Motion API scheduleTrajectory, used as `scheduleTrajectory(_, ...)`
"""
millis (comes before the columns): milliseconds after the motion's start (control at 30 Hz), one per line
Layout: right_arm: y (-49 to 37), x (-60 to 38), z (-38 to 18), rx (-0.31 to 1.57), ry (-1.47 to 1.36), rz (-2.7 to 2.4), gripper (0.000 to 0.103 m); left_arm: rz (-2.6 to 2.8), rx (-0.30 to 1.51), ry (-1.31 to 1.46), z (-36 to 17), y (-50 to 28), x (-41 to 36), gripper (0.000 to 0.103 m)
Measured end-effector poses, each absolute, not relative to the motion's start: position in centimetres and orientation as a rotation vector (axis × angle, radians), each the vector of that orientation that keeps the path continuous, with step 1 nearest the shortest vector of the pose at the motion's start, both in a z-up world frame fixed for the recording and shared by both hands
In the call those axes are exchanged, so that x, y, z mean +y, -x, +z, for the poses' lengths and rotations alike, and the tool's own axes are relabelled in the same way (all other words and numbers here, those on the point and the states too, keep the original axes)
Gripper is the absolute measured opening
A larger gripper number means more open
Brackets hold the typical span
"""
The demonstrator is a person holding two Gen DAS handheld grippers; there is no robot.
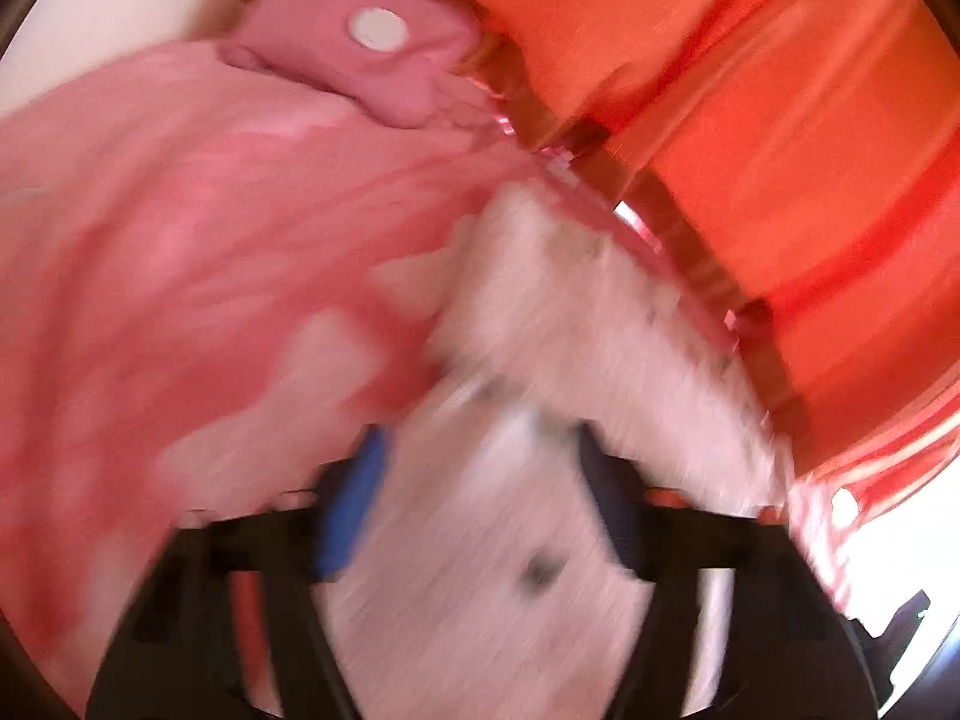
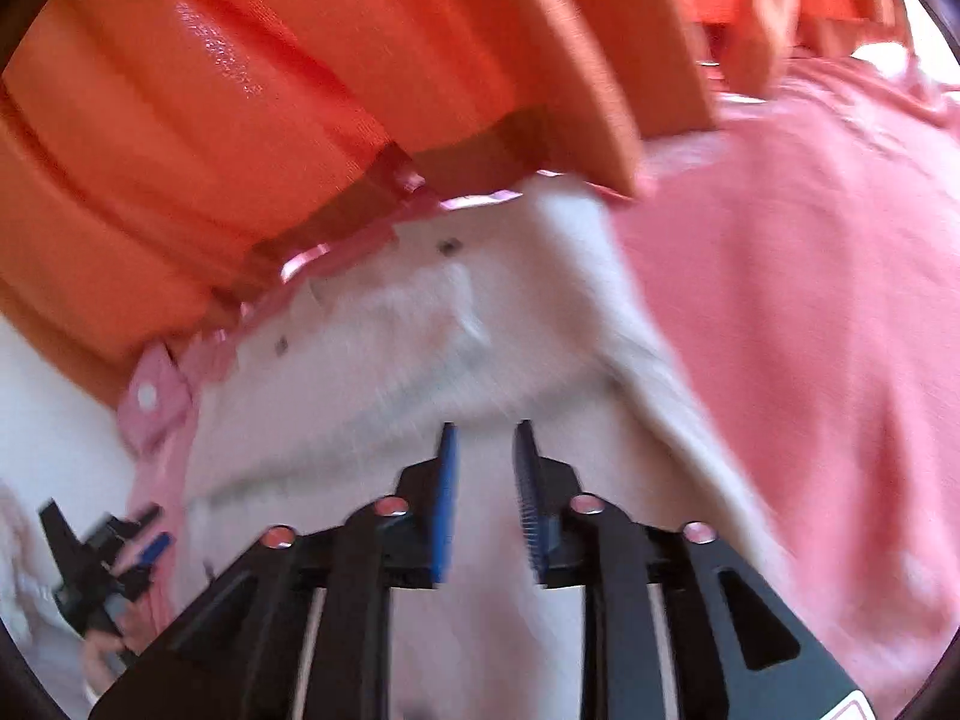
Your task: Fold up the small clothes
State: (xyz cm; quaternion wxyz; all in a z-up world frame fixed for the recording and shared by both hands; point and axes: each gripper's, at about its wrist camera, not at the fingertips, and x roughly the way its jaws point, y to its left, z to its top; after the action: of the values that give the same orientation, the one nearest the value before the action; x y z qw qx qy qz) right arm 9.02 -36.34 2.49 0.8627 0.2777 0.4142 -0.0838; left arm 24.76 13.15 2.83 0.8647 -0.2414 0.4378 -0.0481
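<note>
Broadly, one orange cloth [image 2: 252,120] with darker stripes fills the top of both views, its edge lying over the clothes. Below it lies one pink garment [image 1: 180,228], soft and rumpled, spreading across the left of the left wrist view and the right of the right wrist view; a pink tab with one white snap [image 1: 378,29] sits at upper centre-left. One white garment [image 2: 372,360], smaller and blurred, carries a few dark dots and lies at the centre of both views. Two grippers show: the left gripper [image 1: 480,498] stands wide apart with white fabric between its fingers, unpinched; the right gripper [image 2: 485,498] is parted above the white cloth, gripping nothing.
</note>
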Motion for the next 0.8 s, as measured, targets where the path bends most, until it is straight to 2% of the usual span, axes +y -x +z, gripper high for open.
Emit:
scheduleTrajectory(67, -5.2, -37.4, 1.8, 0.972, -0.619, -0.157, 0.045, -0.118, 0.982, 0.445, 3.0, -21.4, 14.4, 0.076)
scheduleTrajectory(267, 2.3, -37.4, -1.3, 1.178, -0.738, -0.082, 0.051, -0.173, 1.214, 0.497, 0.4, -15.2, 16.1, 0.076)
scheduleTrajectory(400, 3.2, -35.4, -2.2, 1.203, -0.773, -0.013, 0.055, -0.236, 1.287, 0.557, -1.0, -12.8, 15.2, 0.078)
scheduleTrajectory(533, 2.7, -33.2, -2.9, 1.214, -0.766, -0.004, 0.052, -0.267, 1.278, 0.497, -0.8, -11.3, 13.7, 0.076)
scheduleTrajectory(567, 2.9, -32.9, -2.6, 1.199, -0.763, -0.009, 0.044, -0.266, 1.279, 0.502, -0.8, -11.1, 13.5, 0.068)
scheduleTrajectory(600, 2.8, -32.7, -2.4, 1.184, -0.769, -0.006, 0.027, -0.283, 1.287, 0.520, -0.8, -10.9, 13.4, 0.056)
scheduleTrajectory(633, 2.9, -32.6, -2.2, 1.171, -0.780, 0.004, 0.016, -0.298, 1.292, 0.542, -0.9, -10.8, 13.4, 0.047)
scheduleTrajectory(667, 3.0, -32.5, -2.0, 1.149, -0.800, 0.006, 0.001, -0.317, 1.296, 0.571, -1.0, -10.7, 13.5, 0.025)
scheduleTrajectory(700, 3.3, -32.6, -1.5, 1.122, -0.803, -0.003, 0.001, -0.336, 1.299, 0.598, -1.0, -10.5, 13.6, 0.008)
scheduleTrajectory(800, 4.6, -32.8, 1.0, 1.022, -0.727, -0.058, 0.001, -0.337, 1.257, 0.616, 0.3, -9.8, 14.3, 0.007)
